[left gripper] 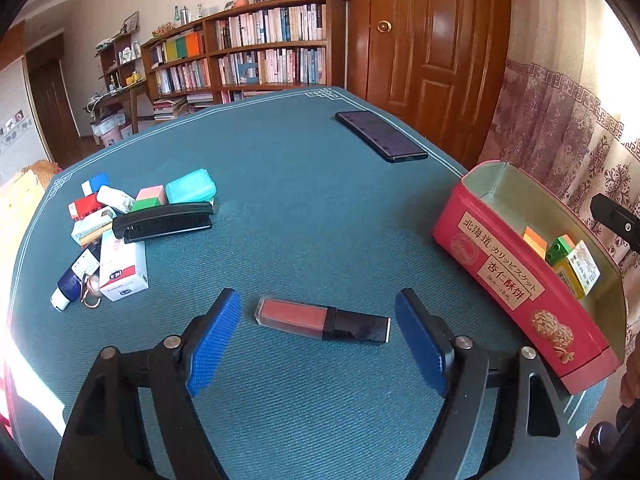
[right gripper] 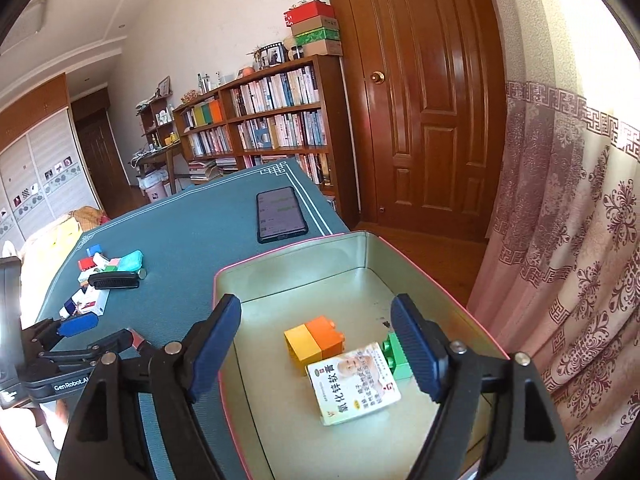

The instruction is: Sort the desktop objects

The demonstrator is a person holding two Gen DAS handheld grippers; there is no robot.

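Red tin [left gripper: 516,280], side label: "北海道", katakana below it, then "杏仁酥饼" in a red panel. Small box [right gripper: 354,382] inside the tin: "氧化锌软膏" along its green edge. Left gripper [right gripper: 96,332] body, near left: "GenRobot.AI", partly cut off. White box [left gripper: 122,270] in far-left pile: print too small to read.

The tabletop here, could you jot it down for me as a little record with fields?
surface: teal table cover
container: red tin, open, at the table's right edge
in the tin: orange-yellow block, green block, small medicine box
lying loose: lip gloss tube, between the open left gripper's fingers, not gripped
right gripper: open over the tin, empty
unsorted pile: far left, with black comb
far edge: phone
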